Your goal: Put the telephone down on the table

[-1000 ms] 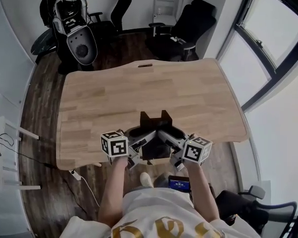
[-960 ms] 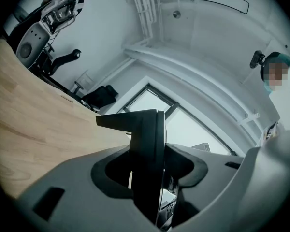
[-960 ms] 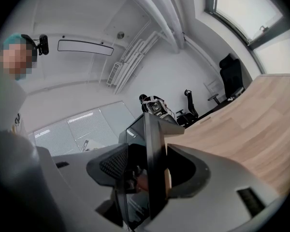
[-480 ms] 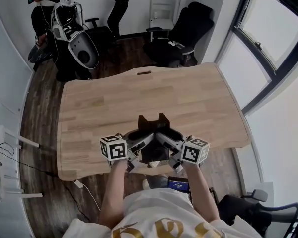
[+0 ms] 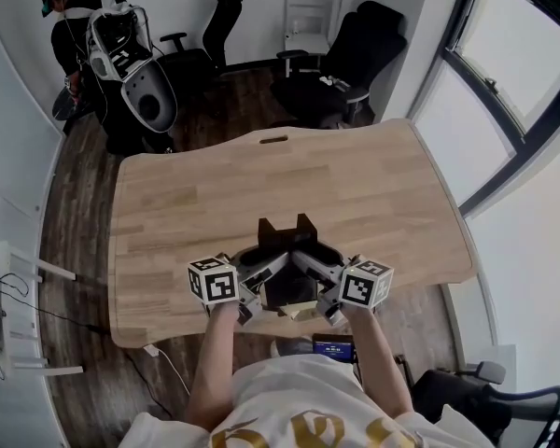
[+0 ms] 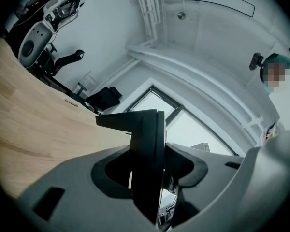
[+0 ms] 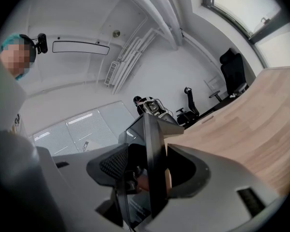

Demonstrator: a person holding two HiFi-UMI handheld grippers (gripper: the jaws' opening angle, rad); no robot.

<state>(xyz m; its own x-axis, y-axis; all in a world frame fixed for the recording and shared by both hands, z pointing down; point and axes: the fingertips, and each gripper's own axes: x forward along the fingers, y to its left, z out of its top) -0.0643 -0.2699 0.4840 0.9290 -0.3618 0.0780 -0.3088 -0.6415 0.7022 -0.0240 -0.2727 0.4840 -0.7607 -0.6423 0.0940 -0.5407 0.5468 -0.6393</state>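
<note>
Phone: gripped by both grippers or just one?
Both. The telephone sits between left gripper and right gripper; each gripper view shows jaws closed on its black edge.

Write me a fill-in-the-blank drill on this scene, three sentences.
The left gripper and the right gripper are both shut on the black ____. The table is made of ____. Black office ____ stand beyond the table's far edge.
Missing: telephone; wood; chairs.
</note>
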